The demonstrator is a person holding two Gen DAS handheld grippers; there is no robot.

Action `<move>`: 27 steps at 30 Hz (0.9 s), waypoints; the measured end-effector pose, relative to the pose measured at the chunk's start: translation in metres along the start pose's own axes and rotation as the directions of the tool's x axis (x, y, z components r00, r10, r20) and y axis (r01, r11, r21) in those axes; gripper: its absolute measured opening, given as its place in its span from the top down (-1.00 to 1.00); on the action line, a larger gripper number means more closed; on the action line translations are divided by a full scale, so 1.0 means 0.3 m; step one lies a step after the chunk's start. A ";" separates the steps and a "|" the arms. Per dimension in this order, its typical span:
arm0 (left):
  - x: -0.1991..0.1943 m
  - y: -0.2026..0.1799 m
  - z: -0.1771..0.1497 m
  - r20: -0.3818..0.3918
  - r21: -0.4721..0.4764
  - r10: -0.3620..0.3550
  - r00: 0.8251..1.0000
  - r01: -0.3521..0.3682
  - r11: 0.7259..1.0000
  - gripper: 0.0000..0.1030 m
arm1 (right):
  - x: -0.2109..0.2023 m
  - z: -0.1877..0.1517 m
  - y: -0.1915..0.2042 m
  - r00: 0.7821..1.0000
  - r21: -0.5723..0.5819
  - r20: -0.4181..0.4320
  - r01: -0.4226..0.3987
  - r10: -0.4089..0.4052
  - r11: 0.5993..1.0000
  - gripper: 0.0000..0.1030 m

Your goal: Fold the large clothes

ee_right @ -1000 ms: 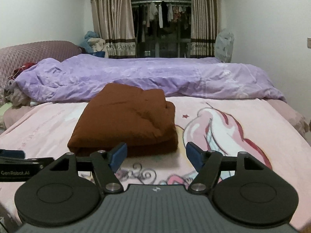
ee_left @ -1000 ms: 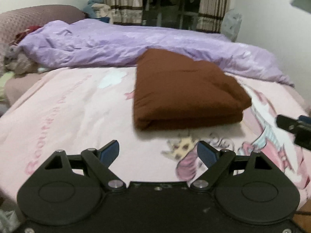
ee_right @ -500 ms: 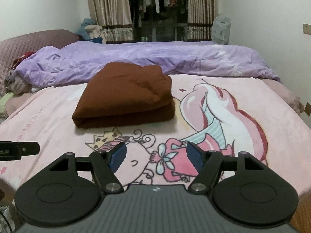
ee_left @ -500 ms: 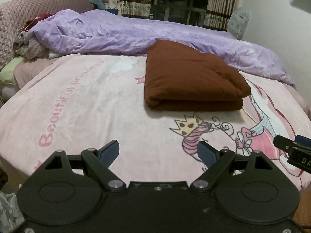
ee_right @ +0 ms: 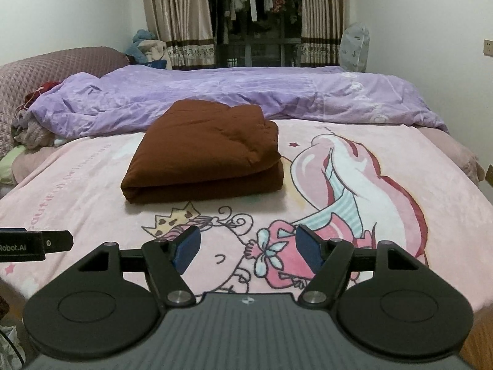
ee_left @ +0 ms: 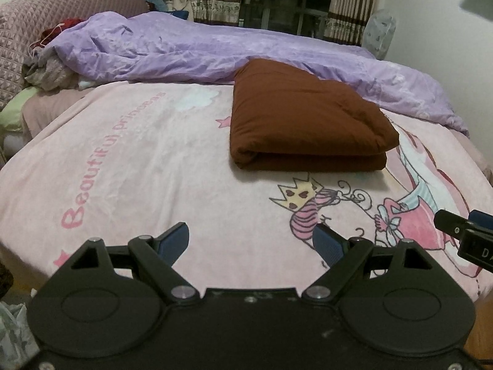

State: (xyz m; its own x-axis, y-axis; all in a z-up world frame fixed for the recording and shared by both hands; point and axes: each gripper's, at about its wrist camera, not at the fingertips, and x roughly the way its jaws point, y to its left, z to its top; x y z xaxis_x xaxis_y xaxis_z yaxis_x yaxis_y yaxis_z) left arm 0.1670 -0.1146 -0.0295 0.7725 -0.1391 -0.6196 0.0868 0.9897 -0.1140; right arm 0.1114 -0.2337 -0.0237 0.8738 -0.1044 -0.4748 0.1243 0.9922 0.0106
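A brown garment (ee_left: 305,123) (ee_right: 206,157) lies folded into a thick rectangular bundle on the pink cartoon blanket (ee_left: 138,166) (ee_right: 369,185), with its folded edge toward me. My left gripper (ee_left: 251,242) hangs open over the blanket's near edge, well short of the bundle, nothing between its blue pads. My right gripper (ee_right: 246,248) is open too, also back from the bundle and empty. In the left wrist view the right gripper's tip shows at the right edge (ee_left: 465,236). In the right wrist view the left gripper's tip shows at the left edge (ee_right: 34,243).
A crumpled purple duvet (ee_left: 215,52) (ee_right: 246,95) lies across the bed behind the bundle. A quilted mauve headboard (ee_left: 18,40) and a heap of clothes (ee_left: 49,71) sit at the left. Curtains (ee_right: 178,18) and hanging clothes (ee_right: 252,3) stand beyond, white walls on both sides.
Both grippers have drawn back toward the bed's near edge, so the brown bundle looks farther away and more blanket shows in front. Both have stayed open and empty.
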 end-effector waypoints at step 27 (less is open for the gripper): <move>0.004 -0.011 -0.012 -0.013 0.018 0.010 1.000 -0.010 1.000 -0.73 | 0.013 -0.010 -0.007 1.000 -0.007 -0.017 0.011 -0.011 1.000 -0.61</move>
State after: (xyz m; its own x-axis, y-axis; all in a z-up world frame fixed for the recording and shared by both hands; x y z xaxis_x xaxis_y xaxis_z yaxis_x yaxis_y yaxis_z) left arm 0.1653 -0.1182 -0.0327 0.7650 -0.1292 -0.6309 0.0900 0.9915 -0.0940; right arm 0.1131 -0.2360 -0.0282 0.8642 -0.1140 -0.4901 0.1305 0.9915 -0.0007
